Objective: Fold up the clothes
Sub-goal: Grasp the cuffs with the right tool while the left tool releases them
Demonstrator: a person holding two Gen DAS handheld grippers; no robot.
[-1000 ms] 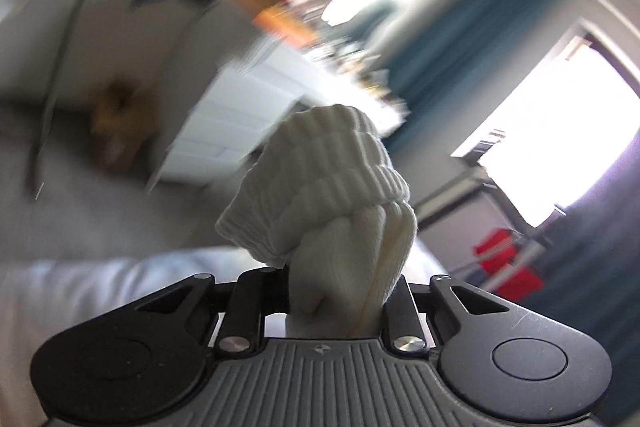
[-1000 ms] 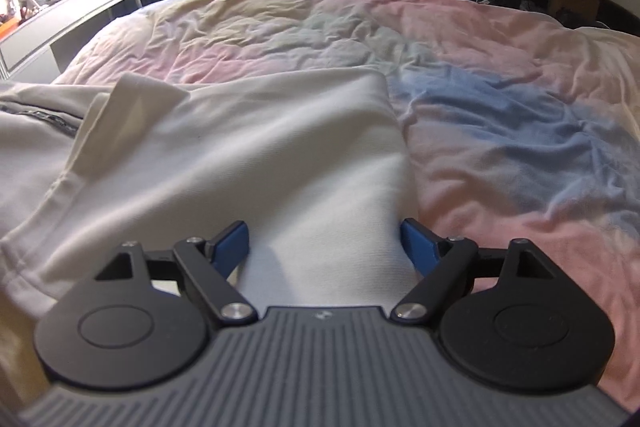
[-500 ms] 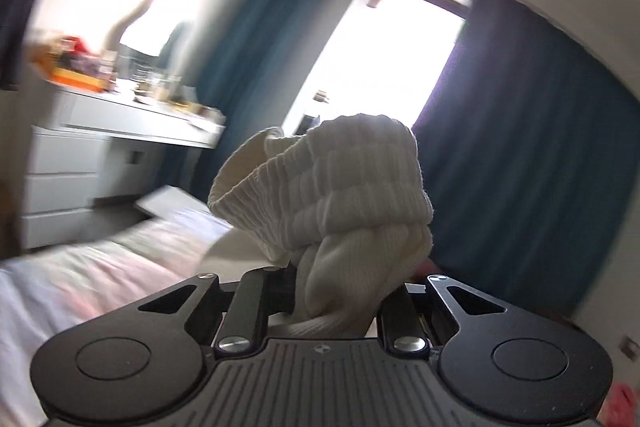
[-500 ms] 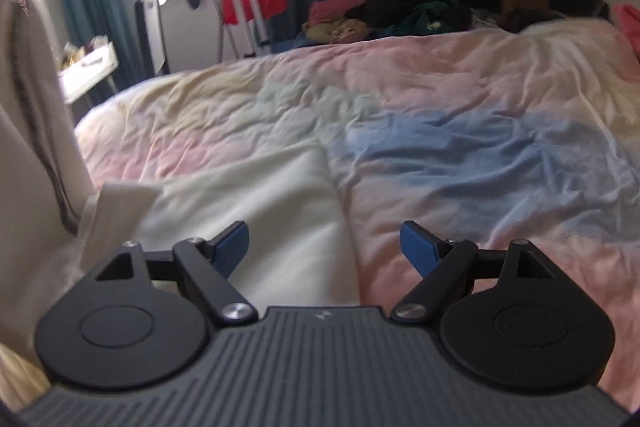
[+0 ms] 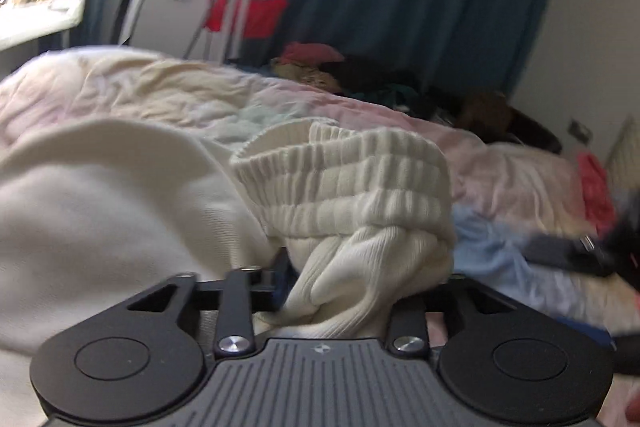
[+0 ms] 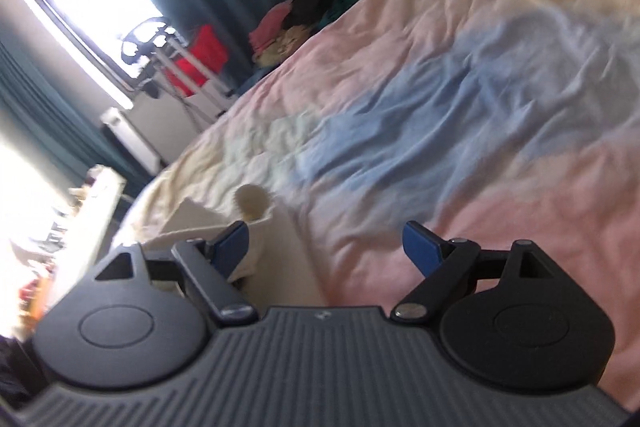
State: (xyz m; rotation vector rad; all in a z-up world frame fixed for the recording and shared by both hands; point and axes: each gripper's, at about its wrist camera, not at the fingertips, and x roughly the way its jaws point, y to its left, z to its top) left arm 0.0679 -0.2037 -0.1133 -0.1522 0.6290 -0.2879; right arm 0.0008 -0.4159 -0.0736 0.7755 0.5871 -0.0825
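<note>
My left gripper (image 5: 340,287) is shut on the ribbed cuff (image 5: 352,195) of a cream-white sweatshirt. It holds the cuff just above the bed, with the rest of the garment (image 5: 100,211) bunched to the left on the pastel duvet (image 5: 520,171). My right gripper (image 6: 328,247) is open and empty, tilted, above the duvet (image 6: 460,99). In the right wrist view the garment's edge (image 6: 280,267) lies under the left blue finger (image 6: 232,241), with the held cuff (image 6: 252,201) just beyond it.
A pile of dark and pink clothes (image 5: 360,71) lies at the far side of the bed. A red drying rack (image 5: 244,15) stands by the window and blue curtains. A white desk (image 5: 36,23) is at left. A dark object (image 5: 580,255) lies at right.
My left gripper has swung down from facing the room to facing the bed, carrying the cuff. My right gripper has tilted and drawn back off the garment, staying open.
</note>
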